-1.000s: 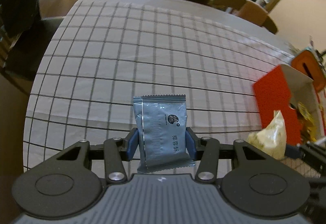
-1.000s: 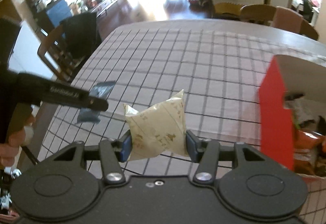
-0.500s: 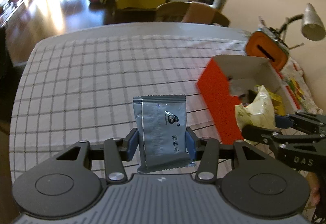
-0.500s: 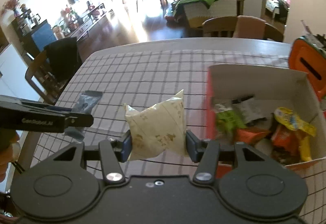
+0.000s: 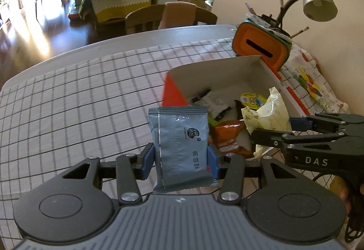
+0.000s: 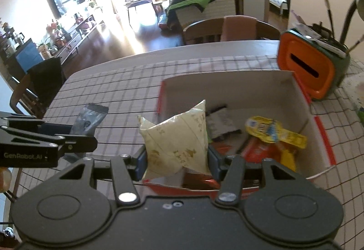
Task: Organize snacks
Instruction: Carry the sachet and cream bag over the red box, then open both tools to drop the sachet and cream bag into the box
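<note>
Left gripper (image 5: 180,160) is clamped on a blue packet (image 5: 182,147) by its side edges, held upright just short of the box (image 5: 218,72). Right gripper (image 6: 177,162) pinches a cream pouch (image 6: 176,143) over the box's near edge. Both wrappers look light, soft and crinkly; side seams likely give the surest hold.
</note>
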The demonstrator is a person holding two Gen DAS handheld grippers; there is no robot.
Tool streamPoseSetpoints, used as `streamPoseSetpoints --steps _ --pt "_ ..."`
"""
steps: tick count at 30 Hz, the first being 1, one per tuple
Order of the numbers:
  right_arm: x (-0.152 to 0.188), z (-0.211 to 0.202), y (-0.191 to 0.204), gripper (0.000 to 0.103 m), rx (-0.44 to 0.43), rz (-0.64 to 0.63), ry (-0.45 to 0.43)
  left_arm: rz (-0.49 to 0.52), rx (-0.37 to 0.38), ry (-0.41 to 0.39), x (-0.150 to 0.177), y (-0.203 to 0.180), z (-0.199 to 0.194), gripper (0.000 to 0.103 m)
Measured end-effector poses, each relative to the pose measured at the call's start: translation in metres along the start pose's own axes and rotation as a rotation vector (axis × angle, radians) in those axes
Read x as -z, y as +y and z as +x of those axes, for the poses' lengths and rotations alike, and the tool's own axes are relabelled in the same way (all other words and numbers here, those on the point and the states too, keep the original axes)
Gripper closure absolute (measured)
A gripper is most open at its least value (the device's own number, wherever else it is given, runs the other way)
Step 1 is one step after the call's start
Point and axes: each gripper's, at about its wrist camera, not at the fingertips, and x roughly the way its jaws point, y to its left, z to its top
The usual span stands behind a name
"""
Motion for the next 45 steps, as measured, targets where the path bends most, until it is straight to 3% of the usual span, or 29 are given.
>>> streamPoseSetpoints --steps 8,19,35,45 --pt "-0.010 0.002 -0.060 0.051 0.051 0.031 0.003 0.026 -0.012 0.025 -0.024 -0.044 0.035 0.056" --pt "-0.036 0.035 -0.122 0.051 0.092 0.051 0.057 0.026 -0.051 0.095 -0.055 -0.079 0.095 0.056" --pt "-0.060 0.110 -0.146 0.051 0.050 0.048 0.198 -0.027 -0.110 0.266 -0.082 -0.082 0.173 0.056" --pt "-0.060 0.119 -0.144 0.049 0.011 0.021 0.241 -0.020 -0.119 0.336 -0.076 -0.089 0.198 0.055"
